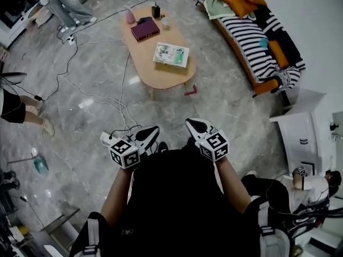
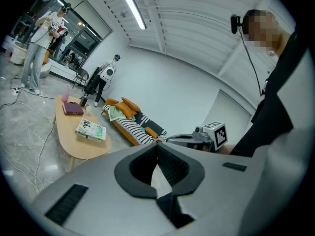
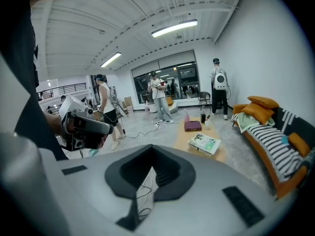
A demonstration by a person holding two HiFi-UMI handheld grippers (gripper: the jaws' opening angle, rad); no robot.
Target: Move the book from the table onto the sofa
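A green-and-white book (image 1: 171, 54) lies on the near end of the oval wooden table (image 1: 161, 74); a maroon book (image 1: 145, 29) lies farther back. The orange sofa (image 1: 252, 31) with a striped blanket stands to the right of the table. Both grippers are held close to the person's body, well short of the table. My left gripper (image 1: 149, 133) is shut and empty, and so is my right gripper (image 1: 195, 126). The left gripper view shows the green book (image 2: 91, 130), the sofa (image 2: 135, 124) and the right gripper (image 2: 197, 139). The right gripper view shows the green book (image 3: 204, 143) and the sofa (image 3: 268, 136).
A pink bottle (image 1: 130, 15), a dark bottle (image 1: 156, 10) and a cup (image 1: 165, 21) stand at the table's far end. Cables (image 1: 91, 95) trail over the marble floor to the left. A white cabinet (image 1: 303, 138) stands at the right. People stand at the far left and left edge.
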